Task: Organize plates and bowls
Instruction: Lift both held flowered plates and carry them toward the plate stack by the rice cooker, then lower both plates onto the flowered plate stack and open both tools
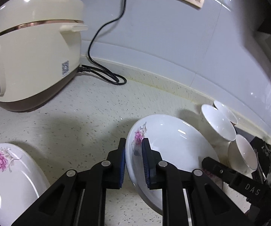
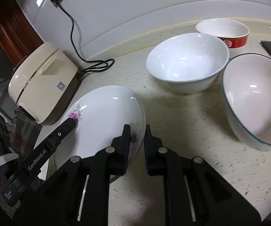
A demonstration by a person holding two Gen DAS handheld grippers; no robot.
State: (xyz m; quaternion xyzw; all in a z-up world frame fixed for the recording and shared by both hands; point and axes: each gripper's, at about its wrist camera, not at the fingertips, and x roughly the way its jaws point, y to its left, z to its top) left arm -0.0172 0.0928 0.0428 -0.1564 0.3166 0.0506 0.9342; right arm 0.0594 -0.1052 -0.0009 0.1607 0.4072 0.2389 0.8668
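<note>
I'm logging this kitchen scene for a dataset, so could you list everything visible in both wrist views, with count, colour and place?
Oval white ceramic plate with a pink flower: one, white, centre of the counter, tilted, gripped at opposite rims.
Second flowered white plate: one, white, counter, lower left of the left wrist view.
Plain white ceramic bowl: one, white, behind the gripped plate.
Red-banded white bowl: one, white and red, by the wall.
Green-rimmed white bowl: one, white, right side.
Cream rice cooker: one, cream and brown, left, black cord plugged into the wall.
Speckled stone counter: one, off-white.
Left gripper: one, black, shut on the plate.
Right gripper: one, black, shut on the plate.
</note>
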